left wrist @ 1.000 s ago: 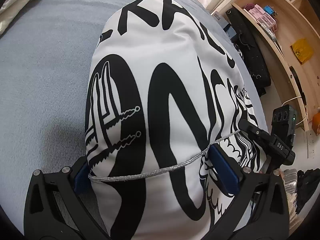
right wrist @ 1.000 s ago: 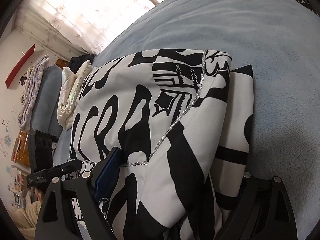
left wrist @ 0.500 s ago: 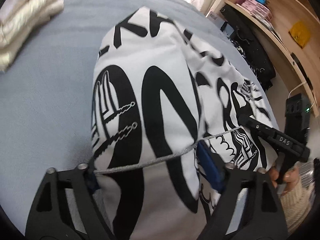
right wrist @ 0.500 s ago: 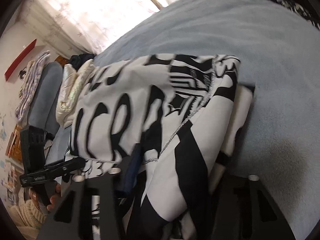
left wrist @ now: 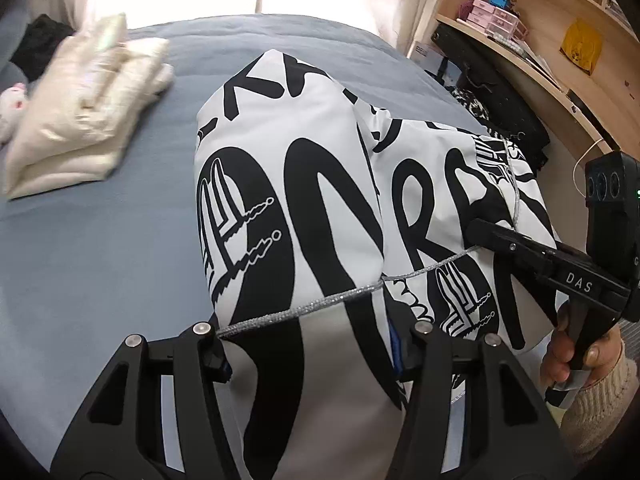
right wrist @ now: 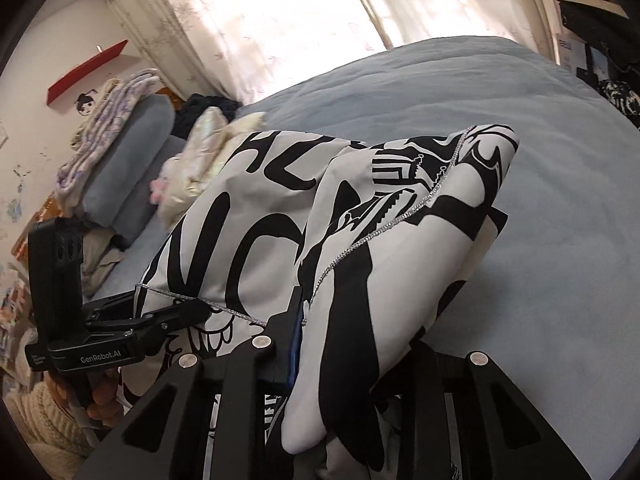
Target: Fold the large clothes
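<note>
At six o'clock of the garment (left wrist: 288,200), my left gripper (left wrist: 312,352) and right gripper (right wrist: 360,360) are closing on its near edge (cloth bunched between both), which next wants carrying toward twelve o'clock across the bed (left wrist: 100,260)

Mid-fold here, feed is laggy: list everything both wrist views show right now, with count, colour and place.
garment: one, white with black lettering and a silver trim line, bunched on the bed between both grippers
bed cover: one, grey-blue, under everything
folded clothes: one cream pile, far left on the bed
cushion: one, grey, at the bed's head, striped cloth on top
shelving: wooden, right of the bed, pink boxes and a yellow item on it
curtains: pale, at the window
left gripper: black, fingers closing on the garment
right gripper: black, fingers closing on the garment
hand: knit cream sleeve, holding the right gripper
</note>
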Action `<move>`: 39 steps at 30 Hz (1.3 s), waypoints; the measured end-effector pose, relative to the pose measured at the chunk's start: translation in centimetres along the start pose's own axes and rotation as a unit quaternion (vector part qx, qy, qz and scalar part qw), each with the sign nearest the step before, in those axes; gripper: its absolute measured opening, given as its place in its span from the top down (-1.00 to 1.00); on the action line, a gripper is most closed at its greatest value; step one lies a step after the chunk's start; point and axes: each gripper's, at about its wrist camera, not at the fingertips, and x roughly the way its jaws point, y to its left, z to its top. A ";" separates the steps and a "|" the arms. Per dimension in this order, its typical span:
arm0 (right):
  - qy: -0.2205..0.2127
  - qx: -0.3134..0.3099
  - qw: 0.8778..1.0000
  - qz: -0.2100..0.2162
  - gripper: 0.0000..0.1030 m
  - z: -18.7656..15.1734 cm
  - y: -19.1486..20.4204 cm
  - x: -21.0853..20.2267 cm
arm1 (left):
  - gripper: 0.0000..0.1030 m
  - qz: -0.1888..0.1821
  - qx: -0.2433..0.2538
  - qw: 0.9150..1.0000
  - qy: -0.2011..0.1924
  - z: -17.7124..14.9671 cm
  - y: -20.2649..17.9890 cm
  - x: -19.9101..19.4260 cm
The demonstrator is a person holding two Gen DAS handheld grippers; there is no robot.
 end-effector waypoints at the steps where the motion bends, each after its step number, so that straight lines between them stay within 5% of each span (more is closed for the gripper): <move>1: 0.000 -0.003 1.000 0.004 0.52 -0.1 1.1 -0.1 | -0.01 0.003 -0.003 1.000 -0.001 -0.2 0.7 -1.2; 13: -0.006 -0.057 0.996 0.067 0.53 0.6 17.6 2.0 | -0.01 0.053 -0.027 0.997 -0.043 -1.5 13.9 -15.1; 18: -0.011 -0.072 0.993 0.095 0.53 3.9 25.0 4.4 | -0.01 0.067 -0.031 0.995 -0.062 2.1 21.1 -18.5; 24: -0.035 -0.103 0.989 0.104 0.53 13.3 32.2 8.8 | -0.01 0.075 -0.025 0.993 -0.091 11.0 30.9 -20.8; 34: -0.083 -0.068 0.988 0.107 0.53 29.9 32.0 22.3 | -0.02 0.074 -0.015 0.992 -0.103 27.4 44.3 -14.7; 39: -0.027 0.018 0.994 0.109 0.52 32.3 26.8 32.8 | -0.13 0.051 -0.050 0.997 -0.027 29.3 50.8 -4.8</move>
